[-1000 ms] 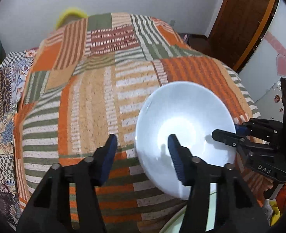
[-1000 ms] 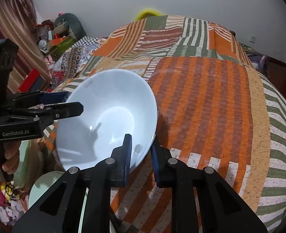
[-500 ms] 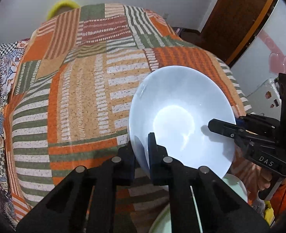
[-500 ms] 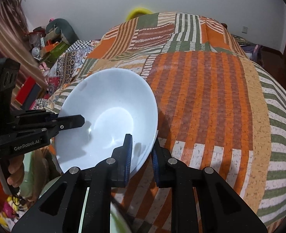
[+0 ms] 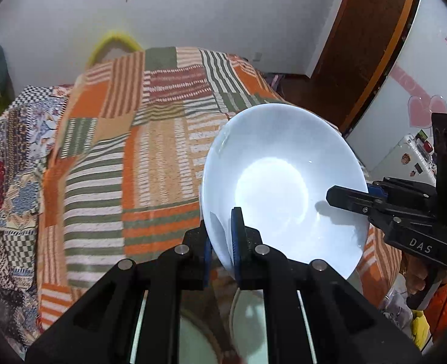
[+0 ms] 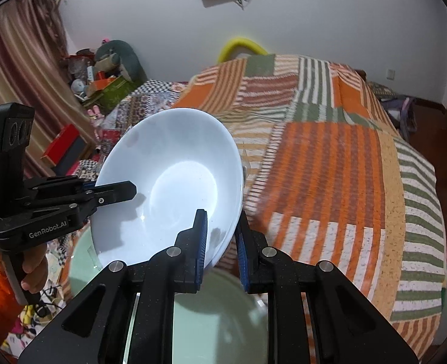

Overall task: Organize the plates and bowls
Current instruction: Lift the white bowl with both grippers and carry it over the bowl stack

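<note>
Both hand-held grippers, left (image 5: 221, 242) & right (image 6: 220, 239), clamped on opposite rims of white bowl (image 5: 281, 188) above bed (image 5: 150, 151). Risk: uneven pull, smooth rim slips, bowl drops onto pale-green dish (image 6: 220, 318) below.

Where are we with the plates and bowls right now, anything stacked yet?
Done: nothing looks stacked yet from these views. In hand: the white bowl is off the patchwork blanket, clamped on opposite rims by the left gripper and the right gripper. Left: setting it down, likely with the pale green dishes seen below it; how many pieces remain is not visible.
</note>
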`<state>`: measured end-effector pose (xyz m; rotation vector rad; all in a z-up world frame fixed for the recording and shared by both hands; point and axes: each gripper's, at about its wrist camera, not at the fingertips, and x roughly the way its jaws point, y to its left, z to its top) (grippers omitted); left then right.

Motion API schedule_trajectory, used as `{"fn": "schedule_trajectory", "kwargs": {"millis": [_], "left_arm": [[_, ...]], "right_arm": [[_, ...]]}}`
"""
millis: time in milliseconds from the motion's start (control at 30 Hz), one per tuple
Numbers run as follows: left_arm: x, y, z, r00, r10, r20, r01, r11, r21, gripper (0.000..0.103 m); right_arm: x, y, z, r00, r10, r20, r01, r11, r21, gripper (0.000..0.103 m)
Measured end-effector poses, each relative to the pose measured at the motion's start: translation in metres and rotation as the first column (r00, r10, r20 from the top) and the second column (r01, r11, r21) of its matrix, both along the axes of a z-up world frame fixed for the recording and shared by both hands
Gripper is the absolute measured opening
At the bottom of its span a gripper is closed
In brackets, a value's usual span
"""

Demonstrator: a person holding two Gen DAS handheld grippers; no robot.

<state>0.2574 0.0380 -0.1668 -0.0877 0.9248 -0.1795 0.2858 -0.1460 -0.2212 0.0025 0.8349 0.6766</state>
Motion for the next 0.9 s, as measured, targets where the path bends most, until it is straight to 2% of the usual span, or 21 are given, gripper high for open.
{"fn": "schedule_trajectory", "kwargs": {"millis": [233, 433, 900], "left_arm": [[-0.049, 0.022, 0.022, 0.998, 0.045, 0.048, -0.046, 0.999, 0.014, 0.01], [-0.089, 0.044, 0.031, 0.993, 0.095, 0.073, -0.097, 0.995, 0.024, 0.01], [-0.14, 0.087, 0.018, 0.979, 0.191, 0.064, -0.194, 0.981, 0.033, 0.01]], "right_arm": [[-0.032, 0.024, 0.015, 0.998, 0.046, 0.033, -0.046, 0.999, 0.007, 0.017], [-0.053, 0.045, 0.016, 0.995, 0.091, 0.039, -0.092, 0.996, 0.02, 0.017], [-0.084, 0.091, 0.0, 0.984, 0.178, 0.012, -0.179, 0.983, 0.037, 0.017]]}}
